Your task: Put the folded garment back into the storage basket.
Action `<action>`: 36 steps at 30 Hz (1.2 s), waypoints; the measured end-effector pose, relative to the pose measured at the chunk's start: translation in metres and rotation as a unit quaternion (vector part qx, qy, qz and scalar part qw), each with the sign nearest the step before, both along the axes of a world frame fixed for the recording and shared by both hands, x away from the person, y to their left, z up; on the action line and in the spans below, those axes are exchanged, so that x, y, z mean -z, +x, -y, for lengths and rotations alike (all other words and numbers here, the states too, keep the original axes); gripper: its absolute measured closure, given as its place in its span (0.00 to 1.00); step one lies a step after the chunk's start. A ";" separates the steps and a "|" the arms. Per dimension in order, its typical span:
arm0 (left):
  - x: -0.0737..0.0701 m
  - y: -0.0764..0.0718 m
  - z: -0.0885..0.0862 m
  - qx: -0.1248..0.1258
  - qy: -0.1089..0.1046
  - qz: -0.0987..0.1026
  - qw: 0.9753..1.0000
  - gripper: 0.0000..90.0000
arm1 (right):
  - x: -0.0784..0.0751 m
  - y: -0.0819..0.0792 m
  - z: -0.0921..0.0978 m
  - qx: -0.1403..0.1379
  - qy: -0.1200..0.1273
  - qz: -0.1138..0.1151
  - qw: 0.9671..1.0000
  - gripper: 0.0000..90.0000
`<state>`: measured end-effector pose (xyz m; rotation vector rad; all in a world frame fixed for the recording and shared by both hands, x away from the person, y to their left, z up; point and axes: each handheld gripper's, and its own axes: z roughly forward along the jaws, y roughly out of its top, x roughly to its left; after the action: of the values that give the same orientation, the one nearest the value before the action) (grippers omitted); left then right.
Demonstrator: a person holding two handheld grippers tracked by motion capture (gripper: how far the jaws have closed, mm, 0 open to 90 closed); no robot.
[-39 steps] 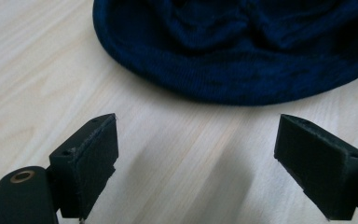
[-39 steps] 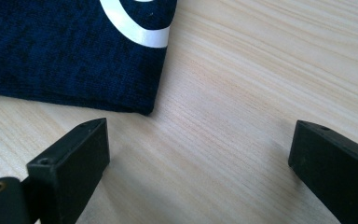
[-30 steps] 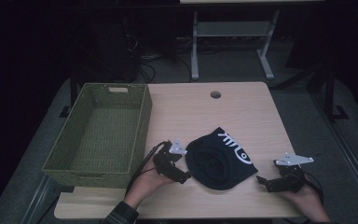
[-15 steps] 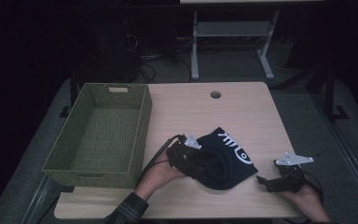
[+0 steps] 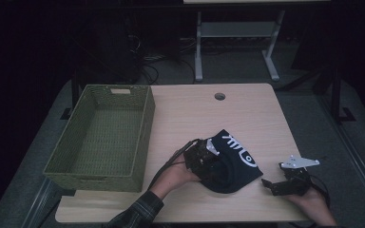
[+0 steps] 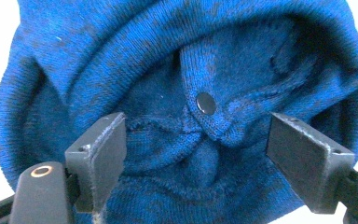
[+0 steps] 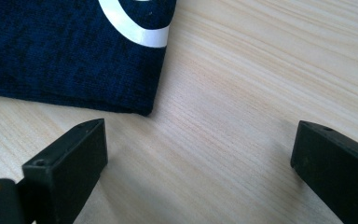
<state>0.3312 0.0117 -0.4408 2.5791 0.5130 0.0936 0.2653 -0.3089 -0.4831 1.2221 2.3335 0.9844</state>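
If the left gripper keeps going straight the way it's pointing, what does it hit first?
Most likely the blue knit hat. The left gripper has its jaws open right at the hat's bunched crown with the small dark snap, though exact depth is hard to judge.

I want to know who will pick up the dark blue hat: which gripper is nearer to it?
Left. The left gripper is over the hat, open around its folds. The right gripper sits open on the table, just off the hat's corner.

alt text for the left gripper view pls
Close-up of a dark blue knitted hat with a small black snap button at its puckered centre. The left tool has its two black jaws open on either side of that centre.
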 end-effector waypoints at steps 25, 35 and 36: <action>0.003 0.005 0.000 0.015 0.019 -0.012 1.000 0.79 | 0.000 0.000 0.000 0.000 0.000 0.000 1.000 0.04; -0.005 0.007 -0.007 0.011 -0.022 -0.028 0.999 0.83 | 0.000 0.000 0.000 0.001 0.000 -0.001 1.000 0.04; -0.008 0.007 -0.008 0.012 -0.027 -0.030 0.999 0.83 | 0.000 0.000 0.000 0.001 0.000 0.000 1.000 0.04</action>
<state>0.3384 0.0195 -0.4332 2.5415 0.5000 -0.0045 0.2652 -0.3089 -0.4831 1.2241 2.3331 0.9840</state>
